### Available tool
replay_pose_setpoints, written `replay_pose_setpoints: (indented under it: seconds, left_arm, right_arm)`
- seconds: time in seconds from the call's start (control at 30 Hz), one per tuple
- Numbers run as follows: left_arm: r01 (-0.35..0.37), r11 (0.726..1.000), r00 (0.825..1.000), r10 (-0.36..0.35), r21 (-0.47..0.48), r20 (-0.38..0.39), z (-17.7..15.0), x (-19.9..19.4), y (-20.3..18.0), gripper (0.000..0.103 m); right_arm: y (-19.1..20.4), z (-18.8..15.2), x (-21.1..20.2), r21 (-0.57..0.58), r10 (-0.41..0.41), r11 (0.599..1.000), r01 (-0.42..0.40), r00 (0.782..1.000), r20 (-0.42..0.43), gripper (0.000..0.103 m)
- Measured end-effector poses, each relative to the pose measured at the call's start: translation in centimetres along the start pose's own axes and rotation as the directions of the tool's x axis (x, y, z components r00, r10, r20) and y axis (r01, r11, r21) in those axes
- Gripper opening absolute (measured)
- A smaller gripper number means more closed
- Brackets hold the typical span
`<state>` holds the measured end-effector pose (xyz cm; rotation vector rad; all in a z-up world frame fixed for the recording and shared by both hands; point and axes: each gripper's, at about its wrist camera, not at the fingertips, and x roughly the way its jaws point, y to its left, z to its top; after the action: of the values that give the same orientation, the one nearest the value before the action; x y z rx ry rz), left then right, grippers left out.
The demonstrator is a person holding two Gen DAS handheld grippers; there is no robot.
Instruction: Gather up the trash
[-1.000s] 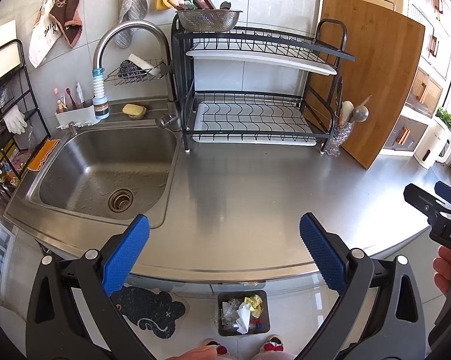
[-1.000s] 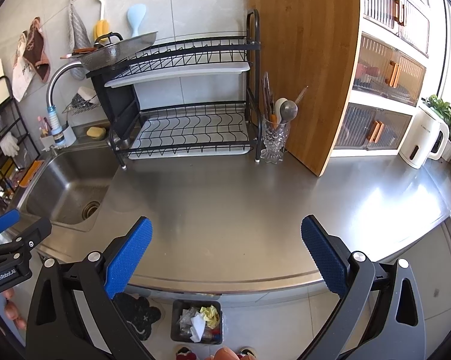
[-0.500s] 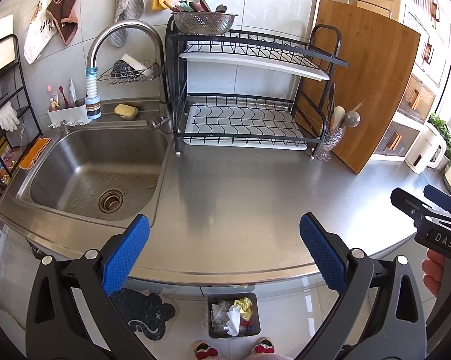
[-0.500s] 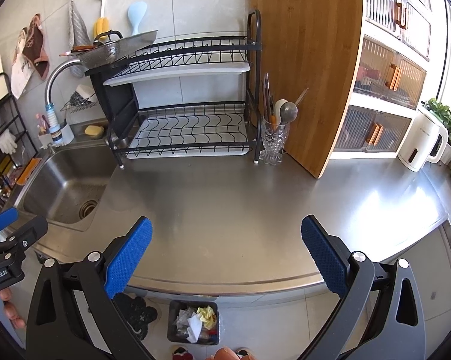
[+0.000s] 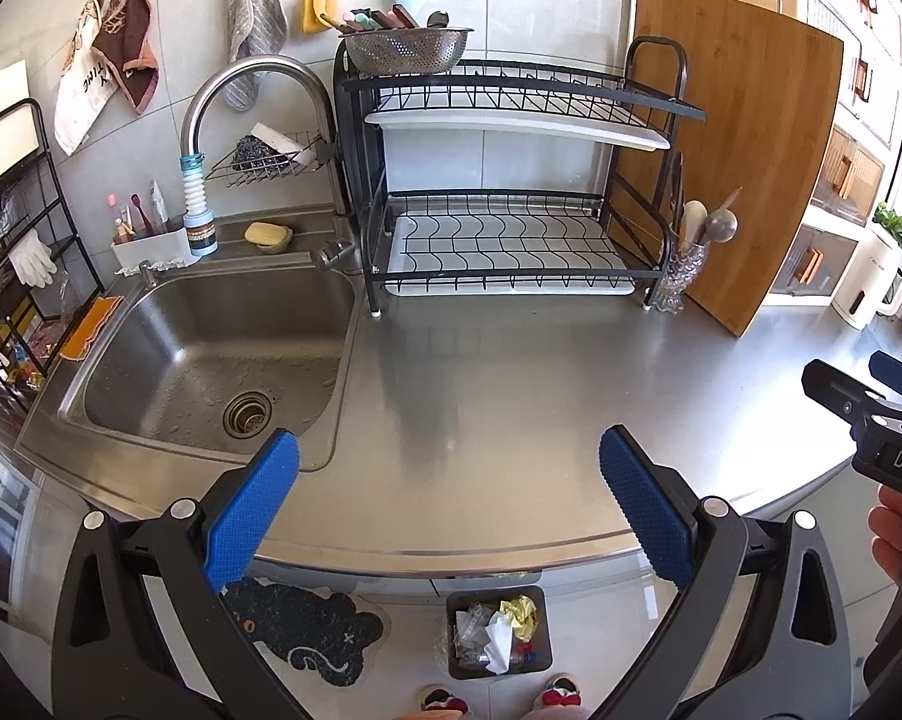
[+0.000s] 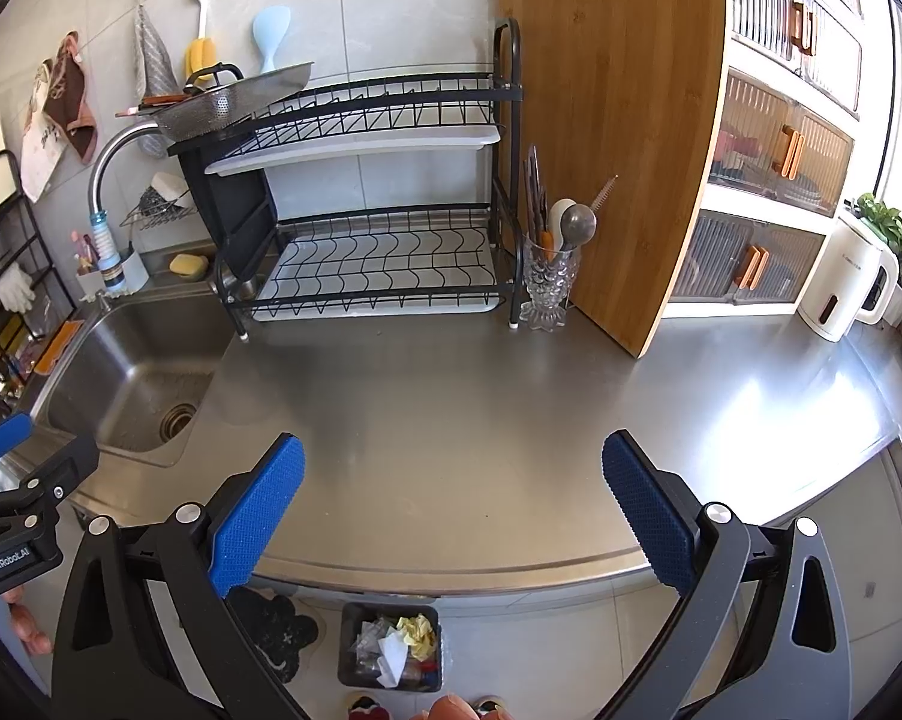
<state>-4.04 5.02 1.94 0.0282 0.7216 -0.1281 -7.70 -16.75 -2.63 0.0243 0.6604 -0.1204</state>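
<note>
A dark trash bin stands on the floor below the counter's front edge, holding crumpled white, yellow and clear scraps. It also shows in the right wrist view. My left gripper is open and empty, held above the steel counter near its front edge. My right gripper is open and empty too, over the same counter. Each gripper shows at the edge of the other's view. No loose trash shows on the counter.
A sink lies at the left with a curved tap. A black dish rack, a glass utensil cup and a wooden cutting board stand at the back. A white kettle is far right. A dark mat lies on the floor.
Both grippers stay open and empty. The views have shifted slightly, with the left one drifting a little back and forth over the counter.
</note>
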Motion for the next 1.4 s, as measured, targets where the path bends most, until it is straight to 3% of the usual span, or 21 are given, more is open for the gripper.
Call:
replay_pose_setpoints:
  seconds: [0.83, 1.07, 1.4]
  left_arm:
    - [0.014, 1.0, 0.999, -0.015, -0.027, -0.032, 0.35, 0.33, 0.08, 0.095]
    - [-0.016, 0.999, 0.998, 0.014, -0.034, -0.062, 0.27, 0.68, 0.15, 0.095]
    - [-0.036, 0.999, 0.998, 0.036, -0.013, -0.043, 0.39, 0.25, -0.02, 0.095]
  right_arm:
    - [-0.03, 0.45, 0.09, 0.007, -0.002, 1.0, 0.002, 1.0, 0.01, 0.1]
    - [0.04, 0.44, 0.11, 0.006, 0.0, 1.0, 0.0, 1.0, 0.014, 0.1]
    - [0.3, 0.48, 0.18, 0.0, 0.001, 1.0, -0.001, 1.0, 0.014, 0.1]
